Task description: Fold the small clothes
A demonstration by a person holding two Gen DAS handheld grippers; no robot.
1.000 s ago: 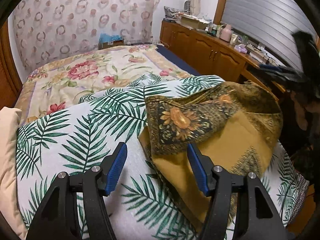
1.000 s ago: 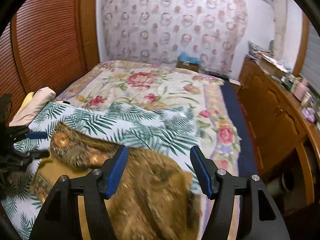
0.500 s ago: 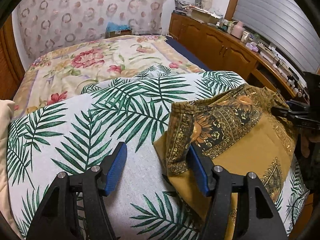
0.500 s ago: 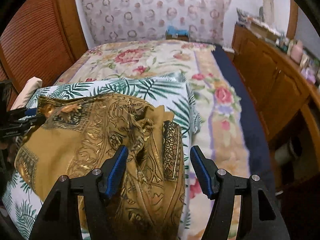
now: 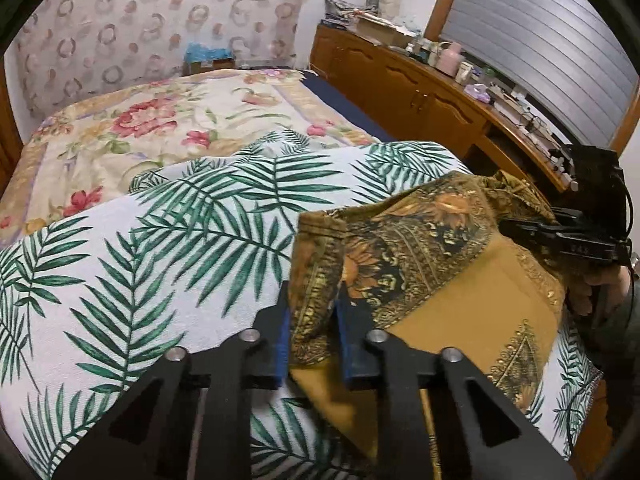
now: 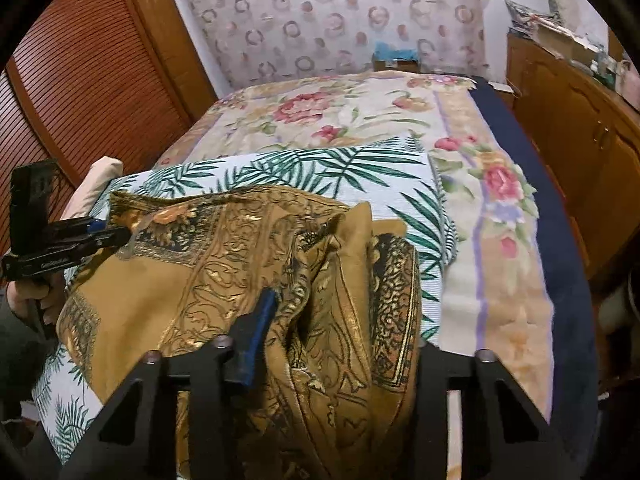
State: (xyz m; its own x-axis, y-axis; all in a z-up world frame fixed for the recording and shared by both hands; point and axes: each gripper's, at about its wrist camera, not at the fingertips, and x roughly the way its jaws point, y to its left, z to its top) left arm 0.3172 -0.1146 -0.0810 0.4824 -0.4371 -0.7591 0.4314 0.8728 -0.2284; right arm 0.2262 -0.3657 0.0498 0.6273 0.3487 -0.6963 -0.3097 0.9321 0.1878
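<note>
A mustard-gold patterned cloth [image 5: 452,280] with dark floral borders lies on a white palm-leaf sheet [image 5: 168,264] on the bed. My left gripper [image 5: 312,328] is shut on the cloth's left corner. In the right wrist view the same cloth [image 6: 208,272] bunches between the fingers of my right gripper [image 6: 320,332]; the left blue pad [image 6: 256,336] shows, the right pad is hidden under fabric. The right gripper also shows at the cloth's far edge in the left wrist view [image 5: 520,228]; whether its jaws pinch the cloth is unclear.
A floral bedspread [image 5: 160,120] covers the rest of the bed. A wooden cabinet [image 5: 420,92] with clutter on top runs along the right. Slatted wooden doors [image 6: 80,80] stand on the left. A beige pillow [image 6: 96,184] lies by the sheet's left edge.
My left gripper has closed on the cloth's corner. My right gripper has pushed into the bunched cloth and its jaws have narrowed around it.
</note>
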